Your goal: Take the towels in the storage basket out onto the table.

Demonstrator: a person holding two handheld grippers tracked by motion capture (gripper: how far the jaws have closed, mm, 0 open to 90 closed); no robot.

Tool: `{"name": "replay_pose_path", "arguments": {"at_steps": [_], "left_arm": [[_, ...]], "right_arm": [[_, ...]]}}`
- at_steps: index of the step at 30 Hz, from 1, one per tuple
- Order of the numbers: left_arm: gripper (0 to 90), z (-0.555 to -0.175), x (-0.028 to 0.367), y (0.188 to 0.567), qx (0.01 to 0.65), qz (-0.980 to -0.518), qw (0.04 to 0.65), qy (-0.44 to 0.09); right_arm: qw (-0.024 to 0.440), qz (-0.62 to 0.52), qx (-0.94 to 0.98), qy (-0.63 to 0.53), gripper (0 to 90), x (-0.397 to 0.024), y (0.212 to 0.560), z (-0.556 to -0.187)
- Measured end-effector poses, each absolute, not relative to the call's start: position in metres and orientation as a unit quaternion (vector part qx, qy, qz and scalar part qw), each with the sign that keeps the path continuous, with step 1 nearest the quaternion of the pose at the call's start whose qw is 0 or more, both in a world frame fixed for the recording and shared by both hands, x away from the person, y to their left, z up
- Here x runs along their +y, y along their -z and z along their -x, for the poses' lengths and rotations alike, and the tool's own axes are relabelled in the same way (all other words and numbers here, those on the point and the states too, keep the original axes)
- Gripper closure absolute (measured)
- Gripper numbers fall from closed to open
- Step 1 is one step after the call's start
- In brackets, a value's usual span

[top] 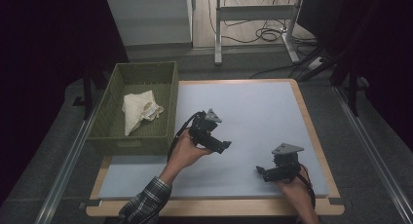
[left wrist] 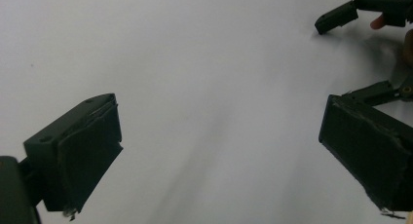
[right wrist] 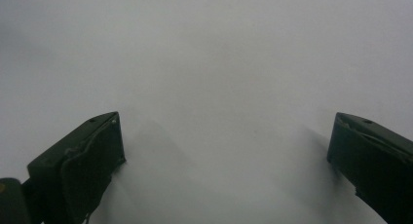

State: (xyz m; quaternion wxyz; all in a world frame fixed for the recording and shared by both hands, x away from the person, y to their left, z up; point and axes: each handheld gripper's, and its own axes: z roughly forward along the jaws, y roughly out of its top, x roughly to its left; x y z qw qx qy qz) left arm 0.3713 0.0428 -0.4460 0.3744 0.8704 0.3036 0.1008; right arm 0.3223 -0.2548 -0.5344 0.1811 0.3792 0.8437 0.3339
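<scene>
L gripper (top: 225, 145) & R gripper (top: 260, 171) both hover w/ jaws wide apart, empty, over grey mat (top: 253, 112); cloth (top: 139, 110) lies in basket (top: 114, 85).

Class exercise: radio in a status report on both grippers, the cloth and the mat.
Left gripper open, empty, over the mat. Right gripper open, empty, low near the mat's front edge. Cloth crumpled in basket. Nothing in the way.

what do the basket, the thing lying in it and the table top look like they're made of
Basket: olive-green woven fibre or wicker, matte, judging by the ribbed weave on its walls.
Cloth: cream fabric, soft and crumpled into folds; the exact textile is unclear.
Mat: pale grey, smooth and matte, perhaps plastic or foam sheet, lying on a table with a light wood-look edge.
</scene>
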Motion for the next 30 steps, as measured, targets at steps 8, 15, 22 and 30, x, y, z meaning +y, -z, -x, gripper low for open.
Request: {"name": "replay_pose_path", "arguments": {"at_steps": [8, 15, 22, 30], "left_arm": [[0.5, -0.383, 0.05, 0.43, 0.315, -0.868, 0.371, -0.099], [0.0, -0.397, 0.065, 0.418, 0.333, -0.861, 0.371, -0.098], [0.0, -0.41, 0.077, 0.407, 0.343, -0.863, 0.354, -0.111], [0.0, -0.425, 0.093, 0.399, 0.363, -0.86, 0.339, -0.121]], "right_arm": [[0.182, -0.379, 0.843, -0.335, 0.0, -0.255, 0.535, -0.322], [0.181, -0.38, 0.843, -0.335, 0.0, -0.255, 0.535, -0.322], [0.181, -0.38, 0.843, -0.335, 0.0, -0.255, 0.535, -0.322], [0.181, -0.38, 0.843, -0.335, 0.1, -0.255, 0.535, -0.322]]}}
